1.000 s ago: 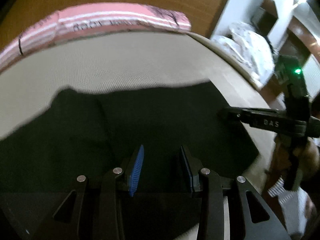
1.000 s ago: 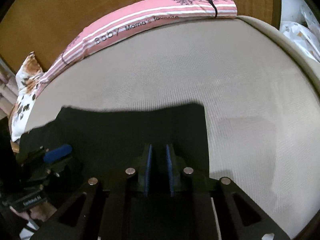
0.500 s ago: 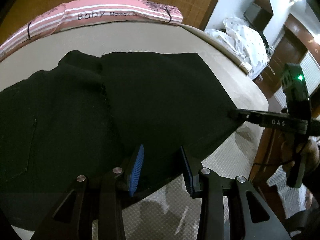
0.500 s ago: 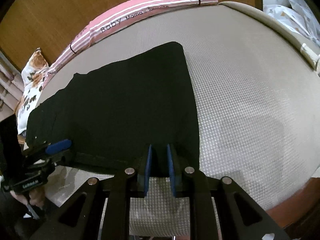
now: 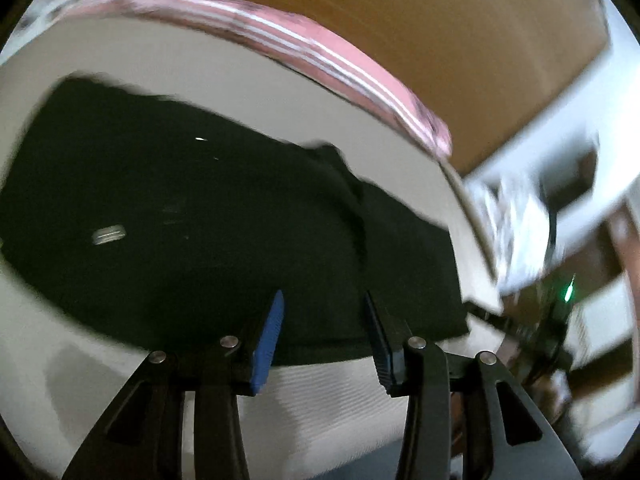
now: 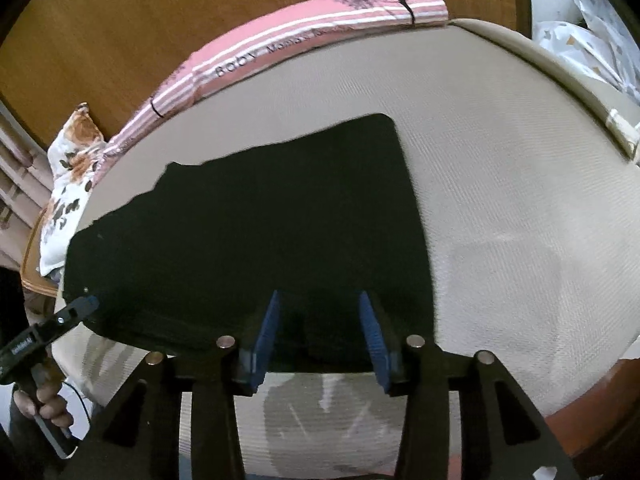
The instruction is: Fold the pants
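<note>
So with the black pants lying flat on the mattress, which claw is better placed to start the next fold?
Probably the right claw: its jaws are opening, nothing pinched, over the near hem of the black pants, with a sharp view. The left claw also stands over the near edge, but its view is blurred.

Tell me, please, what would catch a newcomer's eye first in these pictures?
The black pants lie flat across the beige mattress. Behind them a pink striped pillow runs along the wooden headboard. The right tool, jaws opening, hangs over the pants' near edge with nothing clamped.
</note>
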Demonstrator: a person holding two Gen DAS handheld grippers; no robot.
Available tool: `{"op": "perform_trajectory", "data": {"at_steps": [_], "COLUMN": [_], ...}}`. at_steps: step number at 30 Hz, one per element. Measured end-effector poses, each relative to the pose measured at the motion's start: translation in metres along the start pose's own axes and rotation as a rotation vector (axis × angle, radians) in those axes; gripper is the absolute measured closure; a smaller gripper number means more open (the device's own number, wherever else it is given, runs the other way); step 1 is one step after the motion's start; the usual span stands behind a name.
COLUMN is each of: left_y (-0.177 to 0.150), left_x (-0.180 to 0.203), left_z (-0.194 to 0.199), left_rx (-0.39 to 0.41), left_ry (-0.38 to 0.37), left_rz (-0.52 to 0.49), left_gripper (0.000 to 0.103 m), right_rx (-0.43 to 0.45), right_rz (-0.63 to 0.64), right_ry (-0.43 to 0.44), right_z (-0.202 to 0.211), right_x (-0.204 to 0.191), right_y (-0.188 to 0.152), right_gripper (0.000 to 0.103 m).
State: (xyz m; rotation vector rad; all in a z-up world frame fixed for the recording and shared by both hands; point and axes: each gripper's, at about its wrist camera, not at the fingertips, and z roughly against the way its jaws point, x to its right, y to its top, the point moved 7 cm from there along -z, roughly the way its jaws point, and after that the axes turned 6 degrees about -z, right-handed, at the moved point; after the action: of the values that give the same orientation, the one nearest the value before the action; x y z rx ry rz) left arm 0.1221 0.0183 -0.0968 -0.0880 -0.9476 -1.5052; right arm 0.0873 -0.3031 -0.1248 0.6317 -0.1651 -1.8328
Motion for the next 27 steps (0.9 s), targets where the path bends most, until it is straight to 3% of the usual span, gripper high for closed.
{"op": "perform_trajectory", "data": {"at_steps": [3, 8, 12, 21, 27], "left_y": [0.001, -0.007, -0.015, -0.017, -0.017], "left_x": [-0.036, -0.076, -0.105, -0.138, -0.156], "left_z": [0.031, 0.057, 0.065, 0.051, 0.048], "left_rx": [0.066, 0.122, 0.152, 0.153, 0.164], "left_ry": [-0.012, -0.023, -0.044, -0.023, -0.014], "left_rz": [0.152, 0.301, 0.444, 0.575, 0.589], "left_gripper": [0.06, 0.06, 0.05, 0.044, 0.044], "right_rx": [-0.005, -0.026, -0.032, -0.038, -0.045], "right_rz": [0.004, 0.037, 0.062, 0.068, 0.065], "right_ry": [0.024, 0.064, 0.078, 0.094, 0.086], "right_z": [-0.002, -0.007, -0.008, -0.011, -0.013], "right_x": [-0.014, -0.043, -0.06, -0.075, -0.075], "right_y": [0.003, -0.001, -0.002, -0.001, -0.002], "right_gripper": [0.062, 0.059, 0.057, 0.055, 0.054]}}
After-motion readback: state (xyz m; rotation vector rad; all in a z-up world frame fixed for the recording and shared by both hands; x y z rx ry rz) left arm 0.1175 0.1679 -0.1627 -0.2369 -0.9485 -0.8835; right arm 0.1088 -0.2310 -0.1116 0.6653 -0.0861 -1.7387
